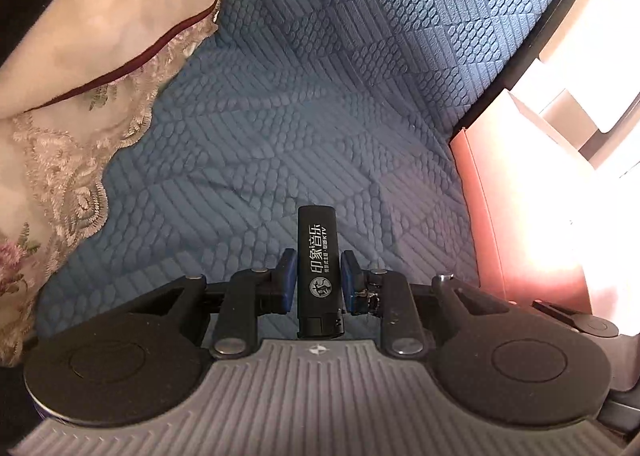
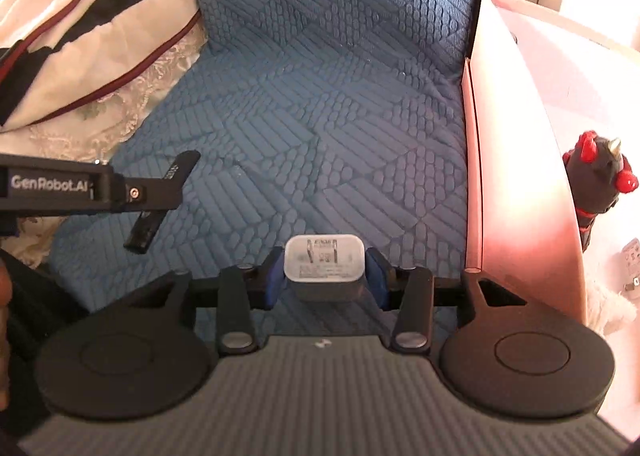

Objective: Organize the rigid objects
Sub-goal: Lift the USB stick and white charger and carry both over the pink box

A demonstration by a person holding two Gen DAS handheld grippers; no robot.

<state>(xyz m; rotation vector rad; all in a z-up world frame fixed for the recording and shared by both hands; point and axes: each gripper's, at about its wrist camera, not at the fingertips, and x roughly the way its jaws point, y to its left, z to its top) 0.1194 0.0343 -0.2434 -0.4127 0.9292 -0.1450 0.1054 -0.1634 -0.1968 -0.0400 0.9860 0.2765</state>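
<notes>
My left gripper (image 1: pixel 318 276) is shut on a black lighter (image 1: pixel 319 268) with white Chinese print, held lengthwise above the blue quilted seat (image 1: pixel 280 128). My right gripper (image 2: pixel 325 270) is shut on a white charger plug (image 2: pixel 325 262), prongs folded on its top face. In the right wrist view the left gripper (image 2: pixel 160 192) shows at the left edge with the lighter (image 2: pixel 180 170) sticking out both sides. A pink open box (image 2: pixel 516 184) stands to the right of both grippers.
A white, black and red cushion (image 1: pixel 100 24) with a lace cover (image 1: pixel 68 176) lies at the left. Inside the pink box (image 1: pixel 520 216) are a dark figurine with red horns (image 2: pixel 600 180) and another white plug (image 2: pixel 634 260).
</notes>
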